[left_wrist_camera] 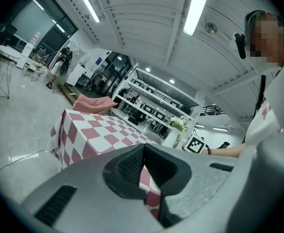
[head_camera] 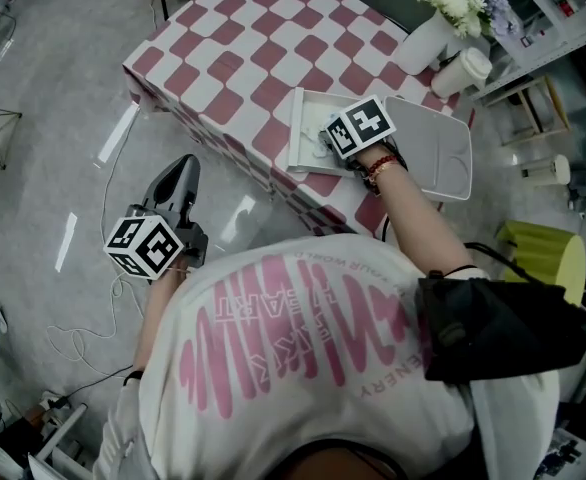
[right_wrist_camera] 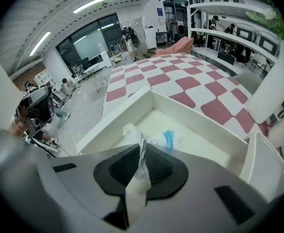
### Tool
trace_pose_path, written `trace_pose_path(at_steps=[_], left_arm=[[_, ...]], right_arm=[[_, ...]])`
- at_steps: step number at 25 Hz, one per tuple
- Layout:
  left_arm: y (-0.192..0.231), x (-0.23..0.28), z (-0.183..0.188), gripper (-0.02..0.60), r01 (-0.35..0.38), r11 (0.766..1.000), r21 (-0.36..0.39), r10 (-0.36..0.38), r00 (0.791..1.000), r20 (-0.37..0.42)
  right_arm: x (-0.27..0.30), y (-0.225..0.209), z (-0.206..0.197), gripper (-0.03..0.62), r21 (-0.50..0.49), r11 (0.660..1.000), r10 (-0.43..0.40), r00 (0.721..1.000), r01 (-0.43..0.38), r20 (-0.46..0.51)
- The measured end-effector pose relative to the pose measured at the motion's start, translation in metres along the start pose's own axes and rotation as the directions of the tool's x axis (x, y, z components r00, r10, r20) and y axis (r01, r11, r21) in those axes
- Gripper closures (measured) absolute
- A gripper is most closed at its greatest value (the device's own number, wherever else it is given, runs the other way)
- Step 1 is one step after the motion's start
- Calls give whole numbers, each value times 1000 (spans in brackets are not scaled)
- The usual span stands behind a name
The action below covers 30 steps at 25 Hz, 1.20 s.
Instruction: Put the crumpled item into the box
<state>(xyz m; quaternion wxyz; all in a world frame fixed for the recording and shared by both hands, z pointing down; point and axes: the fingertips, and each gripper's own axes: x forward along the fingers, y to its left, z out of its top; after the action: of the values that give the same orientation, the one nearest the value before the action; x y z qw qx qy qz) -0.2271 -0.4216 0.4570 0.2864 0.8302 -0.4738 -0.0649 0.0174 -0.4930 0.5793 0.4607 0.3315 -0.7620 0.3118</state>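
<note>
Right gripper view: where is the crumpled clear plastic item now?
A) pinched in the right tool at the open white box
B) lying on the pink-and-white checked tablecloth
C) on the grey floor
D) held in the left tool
A: the crumpled clear plastic item runs up between the closed jaws of the right tool, its bunched end inside the open white box.

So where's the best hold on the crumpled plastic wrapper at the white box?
Its twisted neck, from straight above. The crumpled plastic wrapper bunches low between the walls of the white box, which block a sideways approach, while the neck stands up as a thin strand. The right tongs pinch it there.
</note>
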Motion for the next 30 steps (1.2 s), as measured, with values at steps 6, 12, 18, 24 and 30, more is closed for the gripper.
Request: trace_pose_path(at_steps=[6, 12, 18, 24, 30], left_arm=[[-2, -3, 3, 574, 0, 1000, 6, 0, 1000, 6], [-11, -6, 6, 574, 9, 1000, 18, -10, 1000, 21], [-26, -15, 1, 574, 12, 1000, 26, -13, 1000, 18], [-48, -34, 0, 574, 4, 999, 40, -5, 999, 42], [-74, -56, -9, 574, -18, 999, 46, 16, 998, 53]], right_arm=[[-3, -1, 1, 551, 11, 1000, -12, 1000, 11, 19], [-10, 3, 1, 517, -4, 1000, -7, 999, 8, 38], [-22, 6, 2, 493, -40, 999, -26, 995, 30, 98], [-44, 11, 9, 474, -57, 997, -36, 974, 50, 226], [-91, 24, 23, 448, 5, 1000, 1, 900, -4, 436]])
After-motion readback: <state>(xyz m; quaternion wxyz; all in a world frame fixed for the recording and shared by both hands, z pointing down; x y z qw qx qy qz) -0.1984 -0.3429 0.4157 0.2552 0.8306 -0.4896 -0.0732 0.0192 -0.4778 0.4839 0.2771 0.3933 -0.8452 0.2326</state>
